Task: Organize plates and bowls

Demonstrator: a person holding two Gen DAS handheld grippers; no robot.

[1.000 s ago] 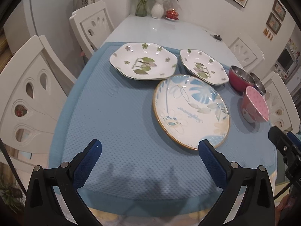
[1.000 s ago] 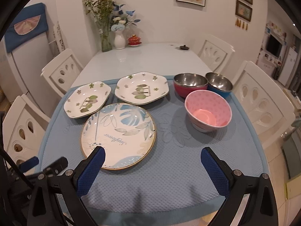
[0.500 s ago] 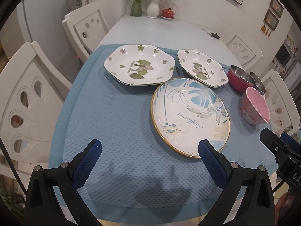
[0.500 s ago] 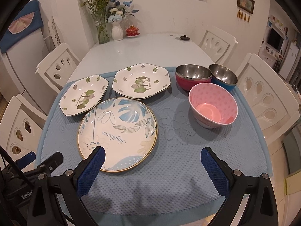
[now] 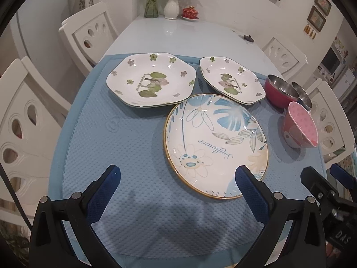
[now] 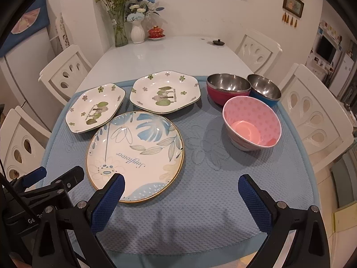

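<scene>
Currently both grippers, left gripper (image 5: 176, 176) and right gripper (image 6: 180, 185), are hovering with jaws spread wide, gripping nothing. Probably aiming for the round plate (image 6: 135, 154); nipping its near rim squarely is looking best.

round sunflower plate (image 6: 135, 154) upright nr front, 2 floral plates (image 6: 165, 92) behind, pink bowl (image 6: 252, 126) tilted, 2 steel bowls (image 6: 228, 87) behind

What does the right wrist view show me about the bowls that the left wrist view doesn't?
Right wrist only: the inside floor of the pink dotted bowl, and the blue-sided steel bowl in full. Left wrist only: the pink bowl's patterned outer side, and the left claw, open. Both: the red-sided steel bowl, the round blue-leaf plate, two white hexagonal flowered plates, and the blue textured mat.
</scene>
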